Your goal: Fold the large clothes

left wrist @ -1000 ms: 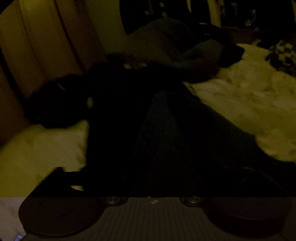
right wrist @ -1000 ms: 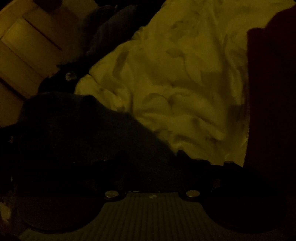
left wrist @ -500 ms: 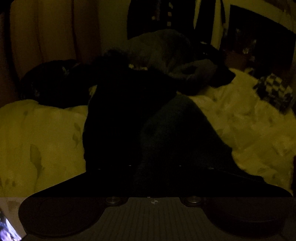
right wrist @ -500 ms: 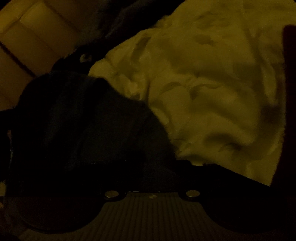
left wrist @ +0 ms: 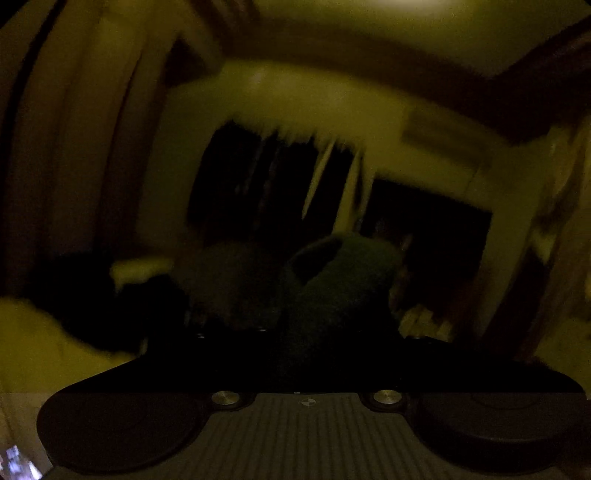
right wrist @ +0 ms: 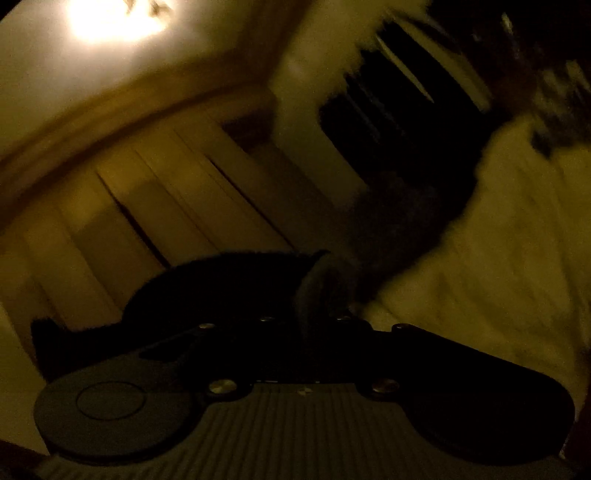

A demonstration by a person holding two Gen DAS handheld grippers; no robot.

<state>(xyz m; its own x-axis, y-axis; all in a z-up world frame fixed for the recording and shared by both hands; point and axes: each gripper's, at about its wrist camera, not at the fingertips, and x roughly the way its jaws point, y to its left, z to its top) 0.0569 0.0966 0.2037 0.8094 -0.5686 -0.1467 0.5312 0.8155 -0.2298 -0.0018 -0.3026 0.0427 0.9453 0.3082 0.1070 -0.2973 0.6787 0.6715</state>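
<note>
The room is dim and both views are blurred. In the left wrist view a dark fleecy garment (left wrist: 332, 291) bunches up between the fingers of my left gripper (left wrist: 306, 332), which looks shut on it and lifted high. In the right wrist view my right gripper (right wrist: 306, 321) is shut on a fold of the same dark garment (right wrist: 236, 284), which rises above the fingers and trails left. Both grippers tilt upward toward the walls and ceiling.
A pale floral bed cover (right wrist: 491, 266) lies at the right, and also shows low left in the left wrist view (left wrist: 33, 343). Curtains (left wrist: 74, 147) hang at the left. Dark clothes hang on the far wall (left wrist: 273, 192). A ceiling lamp (right wrist: 110, 18) glows.
Both grippers have swung up from the bed, lifting the dark garment with them. The views now face the walls and ceiling instead of the bed cover.
</note>
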